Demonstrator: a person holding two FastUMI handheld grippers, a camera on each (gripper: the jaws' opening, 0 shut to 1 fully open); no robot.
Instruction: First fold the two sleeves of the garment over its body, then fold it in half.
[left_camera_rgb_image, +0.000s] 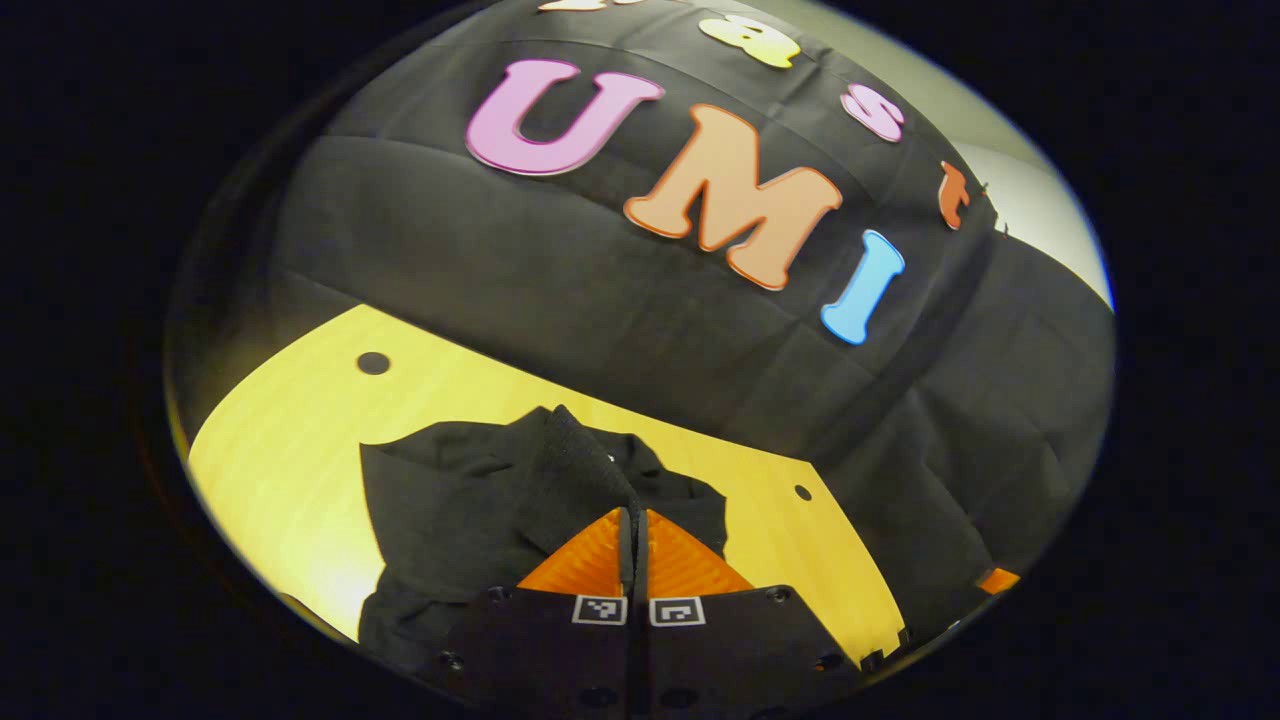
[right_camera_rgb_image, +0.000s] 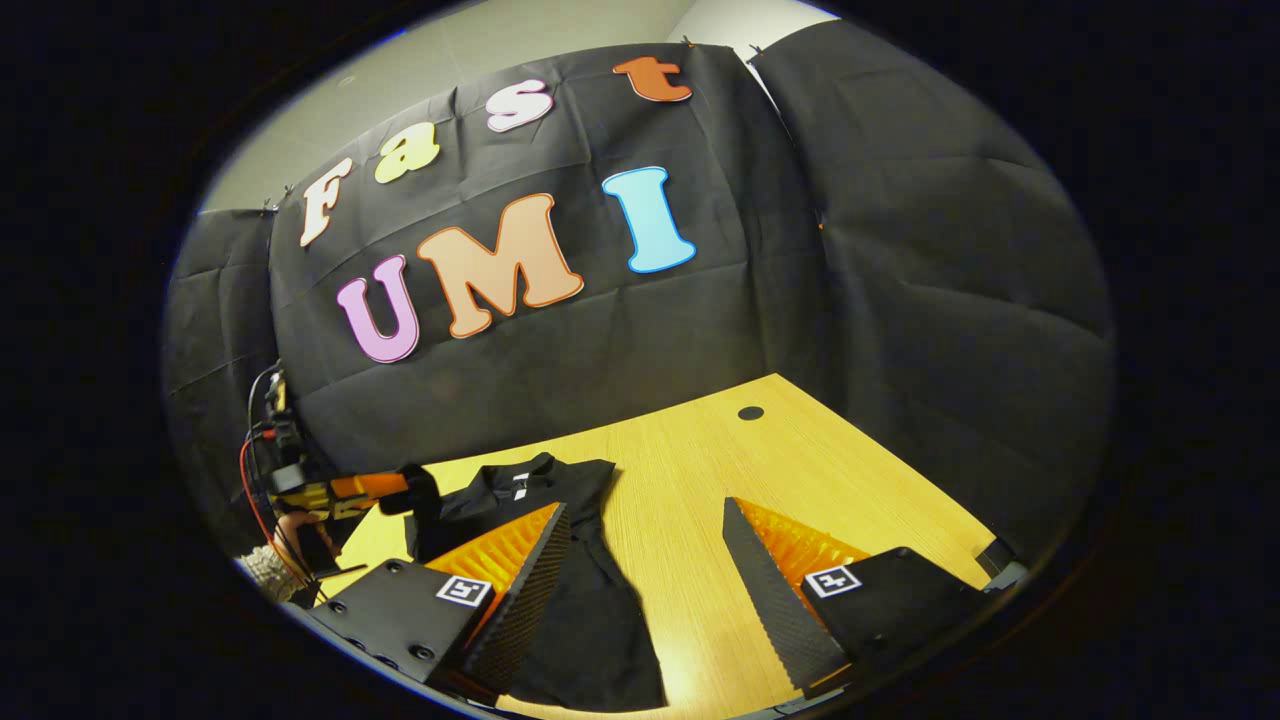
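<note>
Left gripper view: left gripper clenched on shirt, sleeve fold apparently underway. Right gripper spread wide above table; likely next, opposite sleeve.

No readable text besides the wall's letters.

Garment: one dark, black-looking top of soft fabric with a small pale tag inside the collar. It lies on the wooden table, body running from the near edge toward the far wall, collar at the far end. The cloth is rumpled and bunched at its far left part, not spread flat.
</note>
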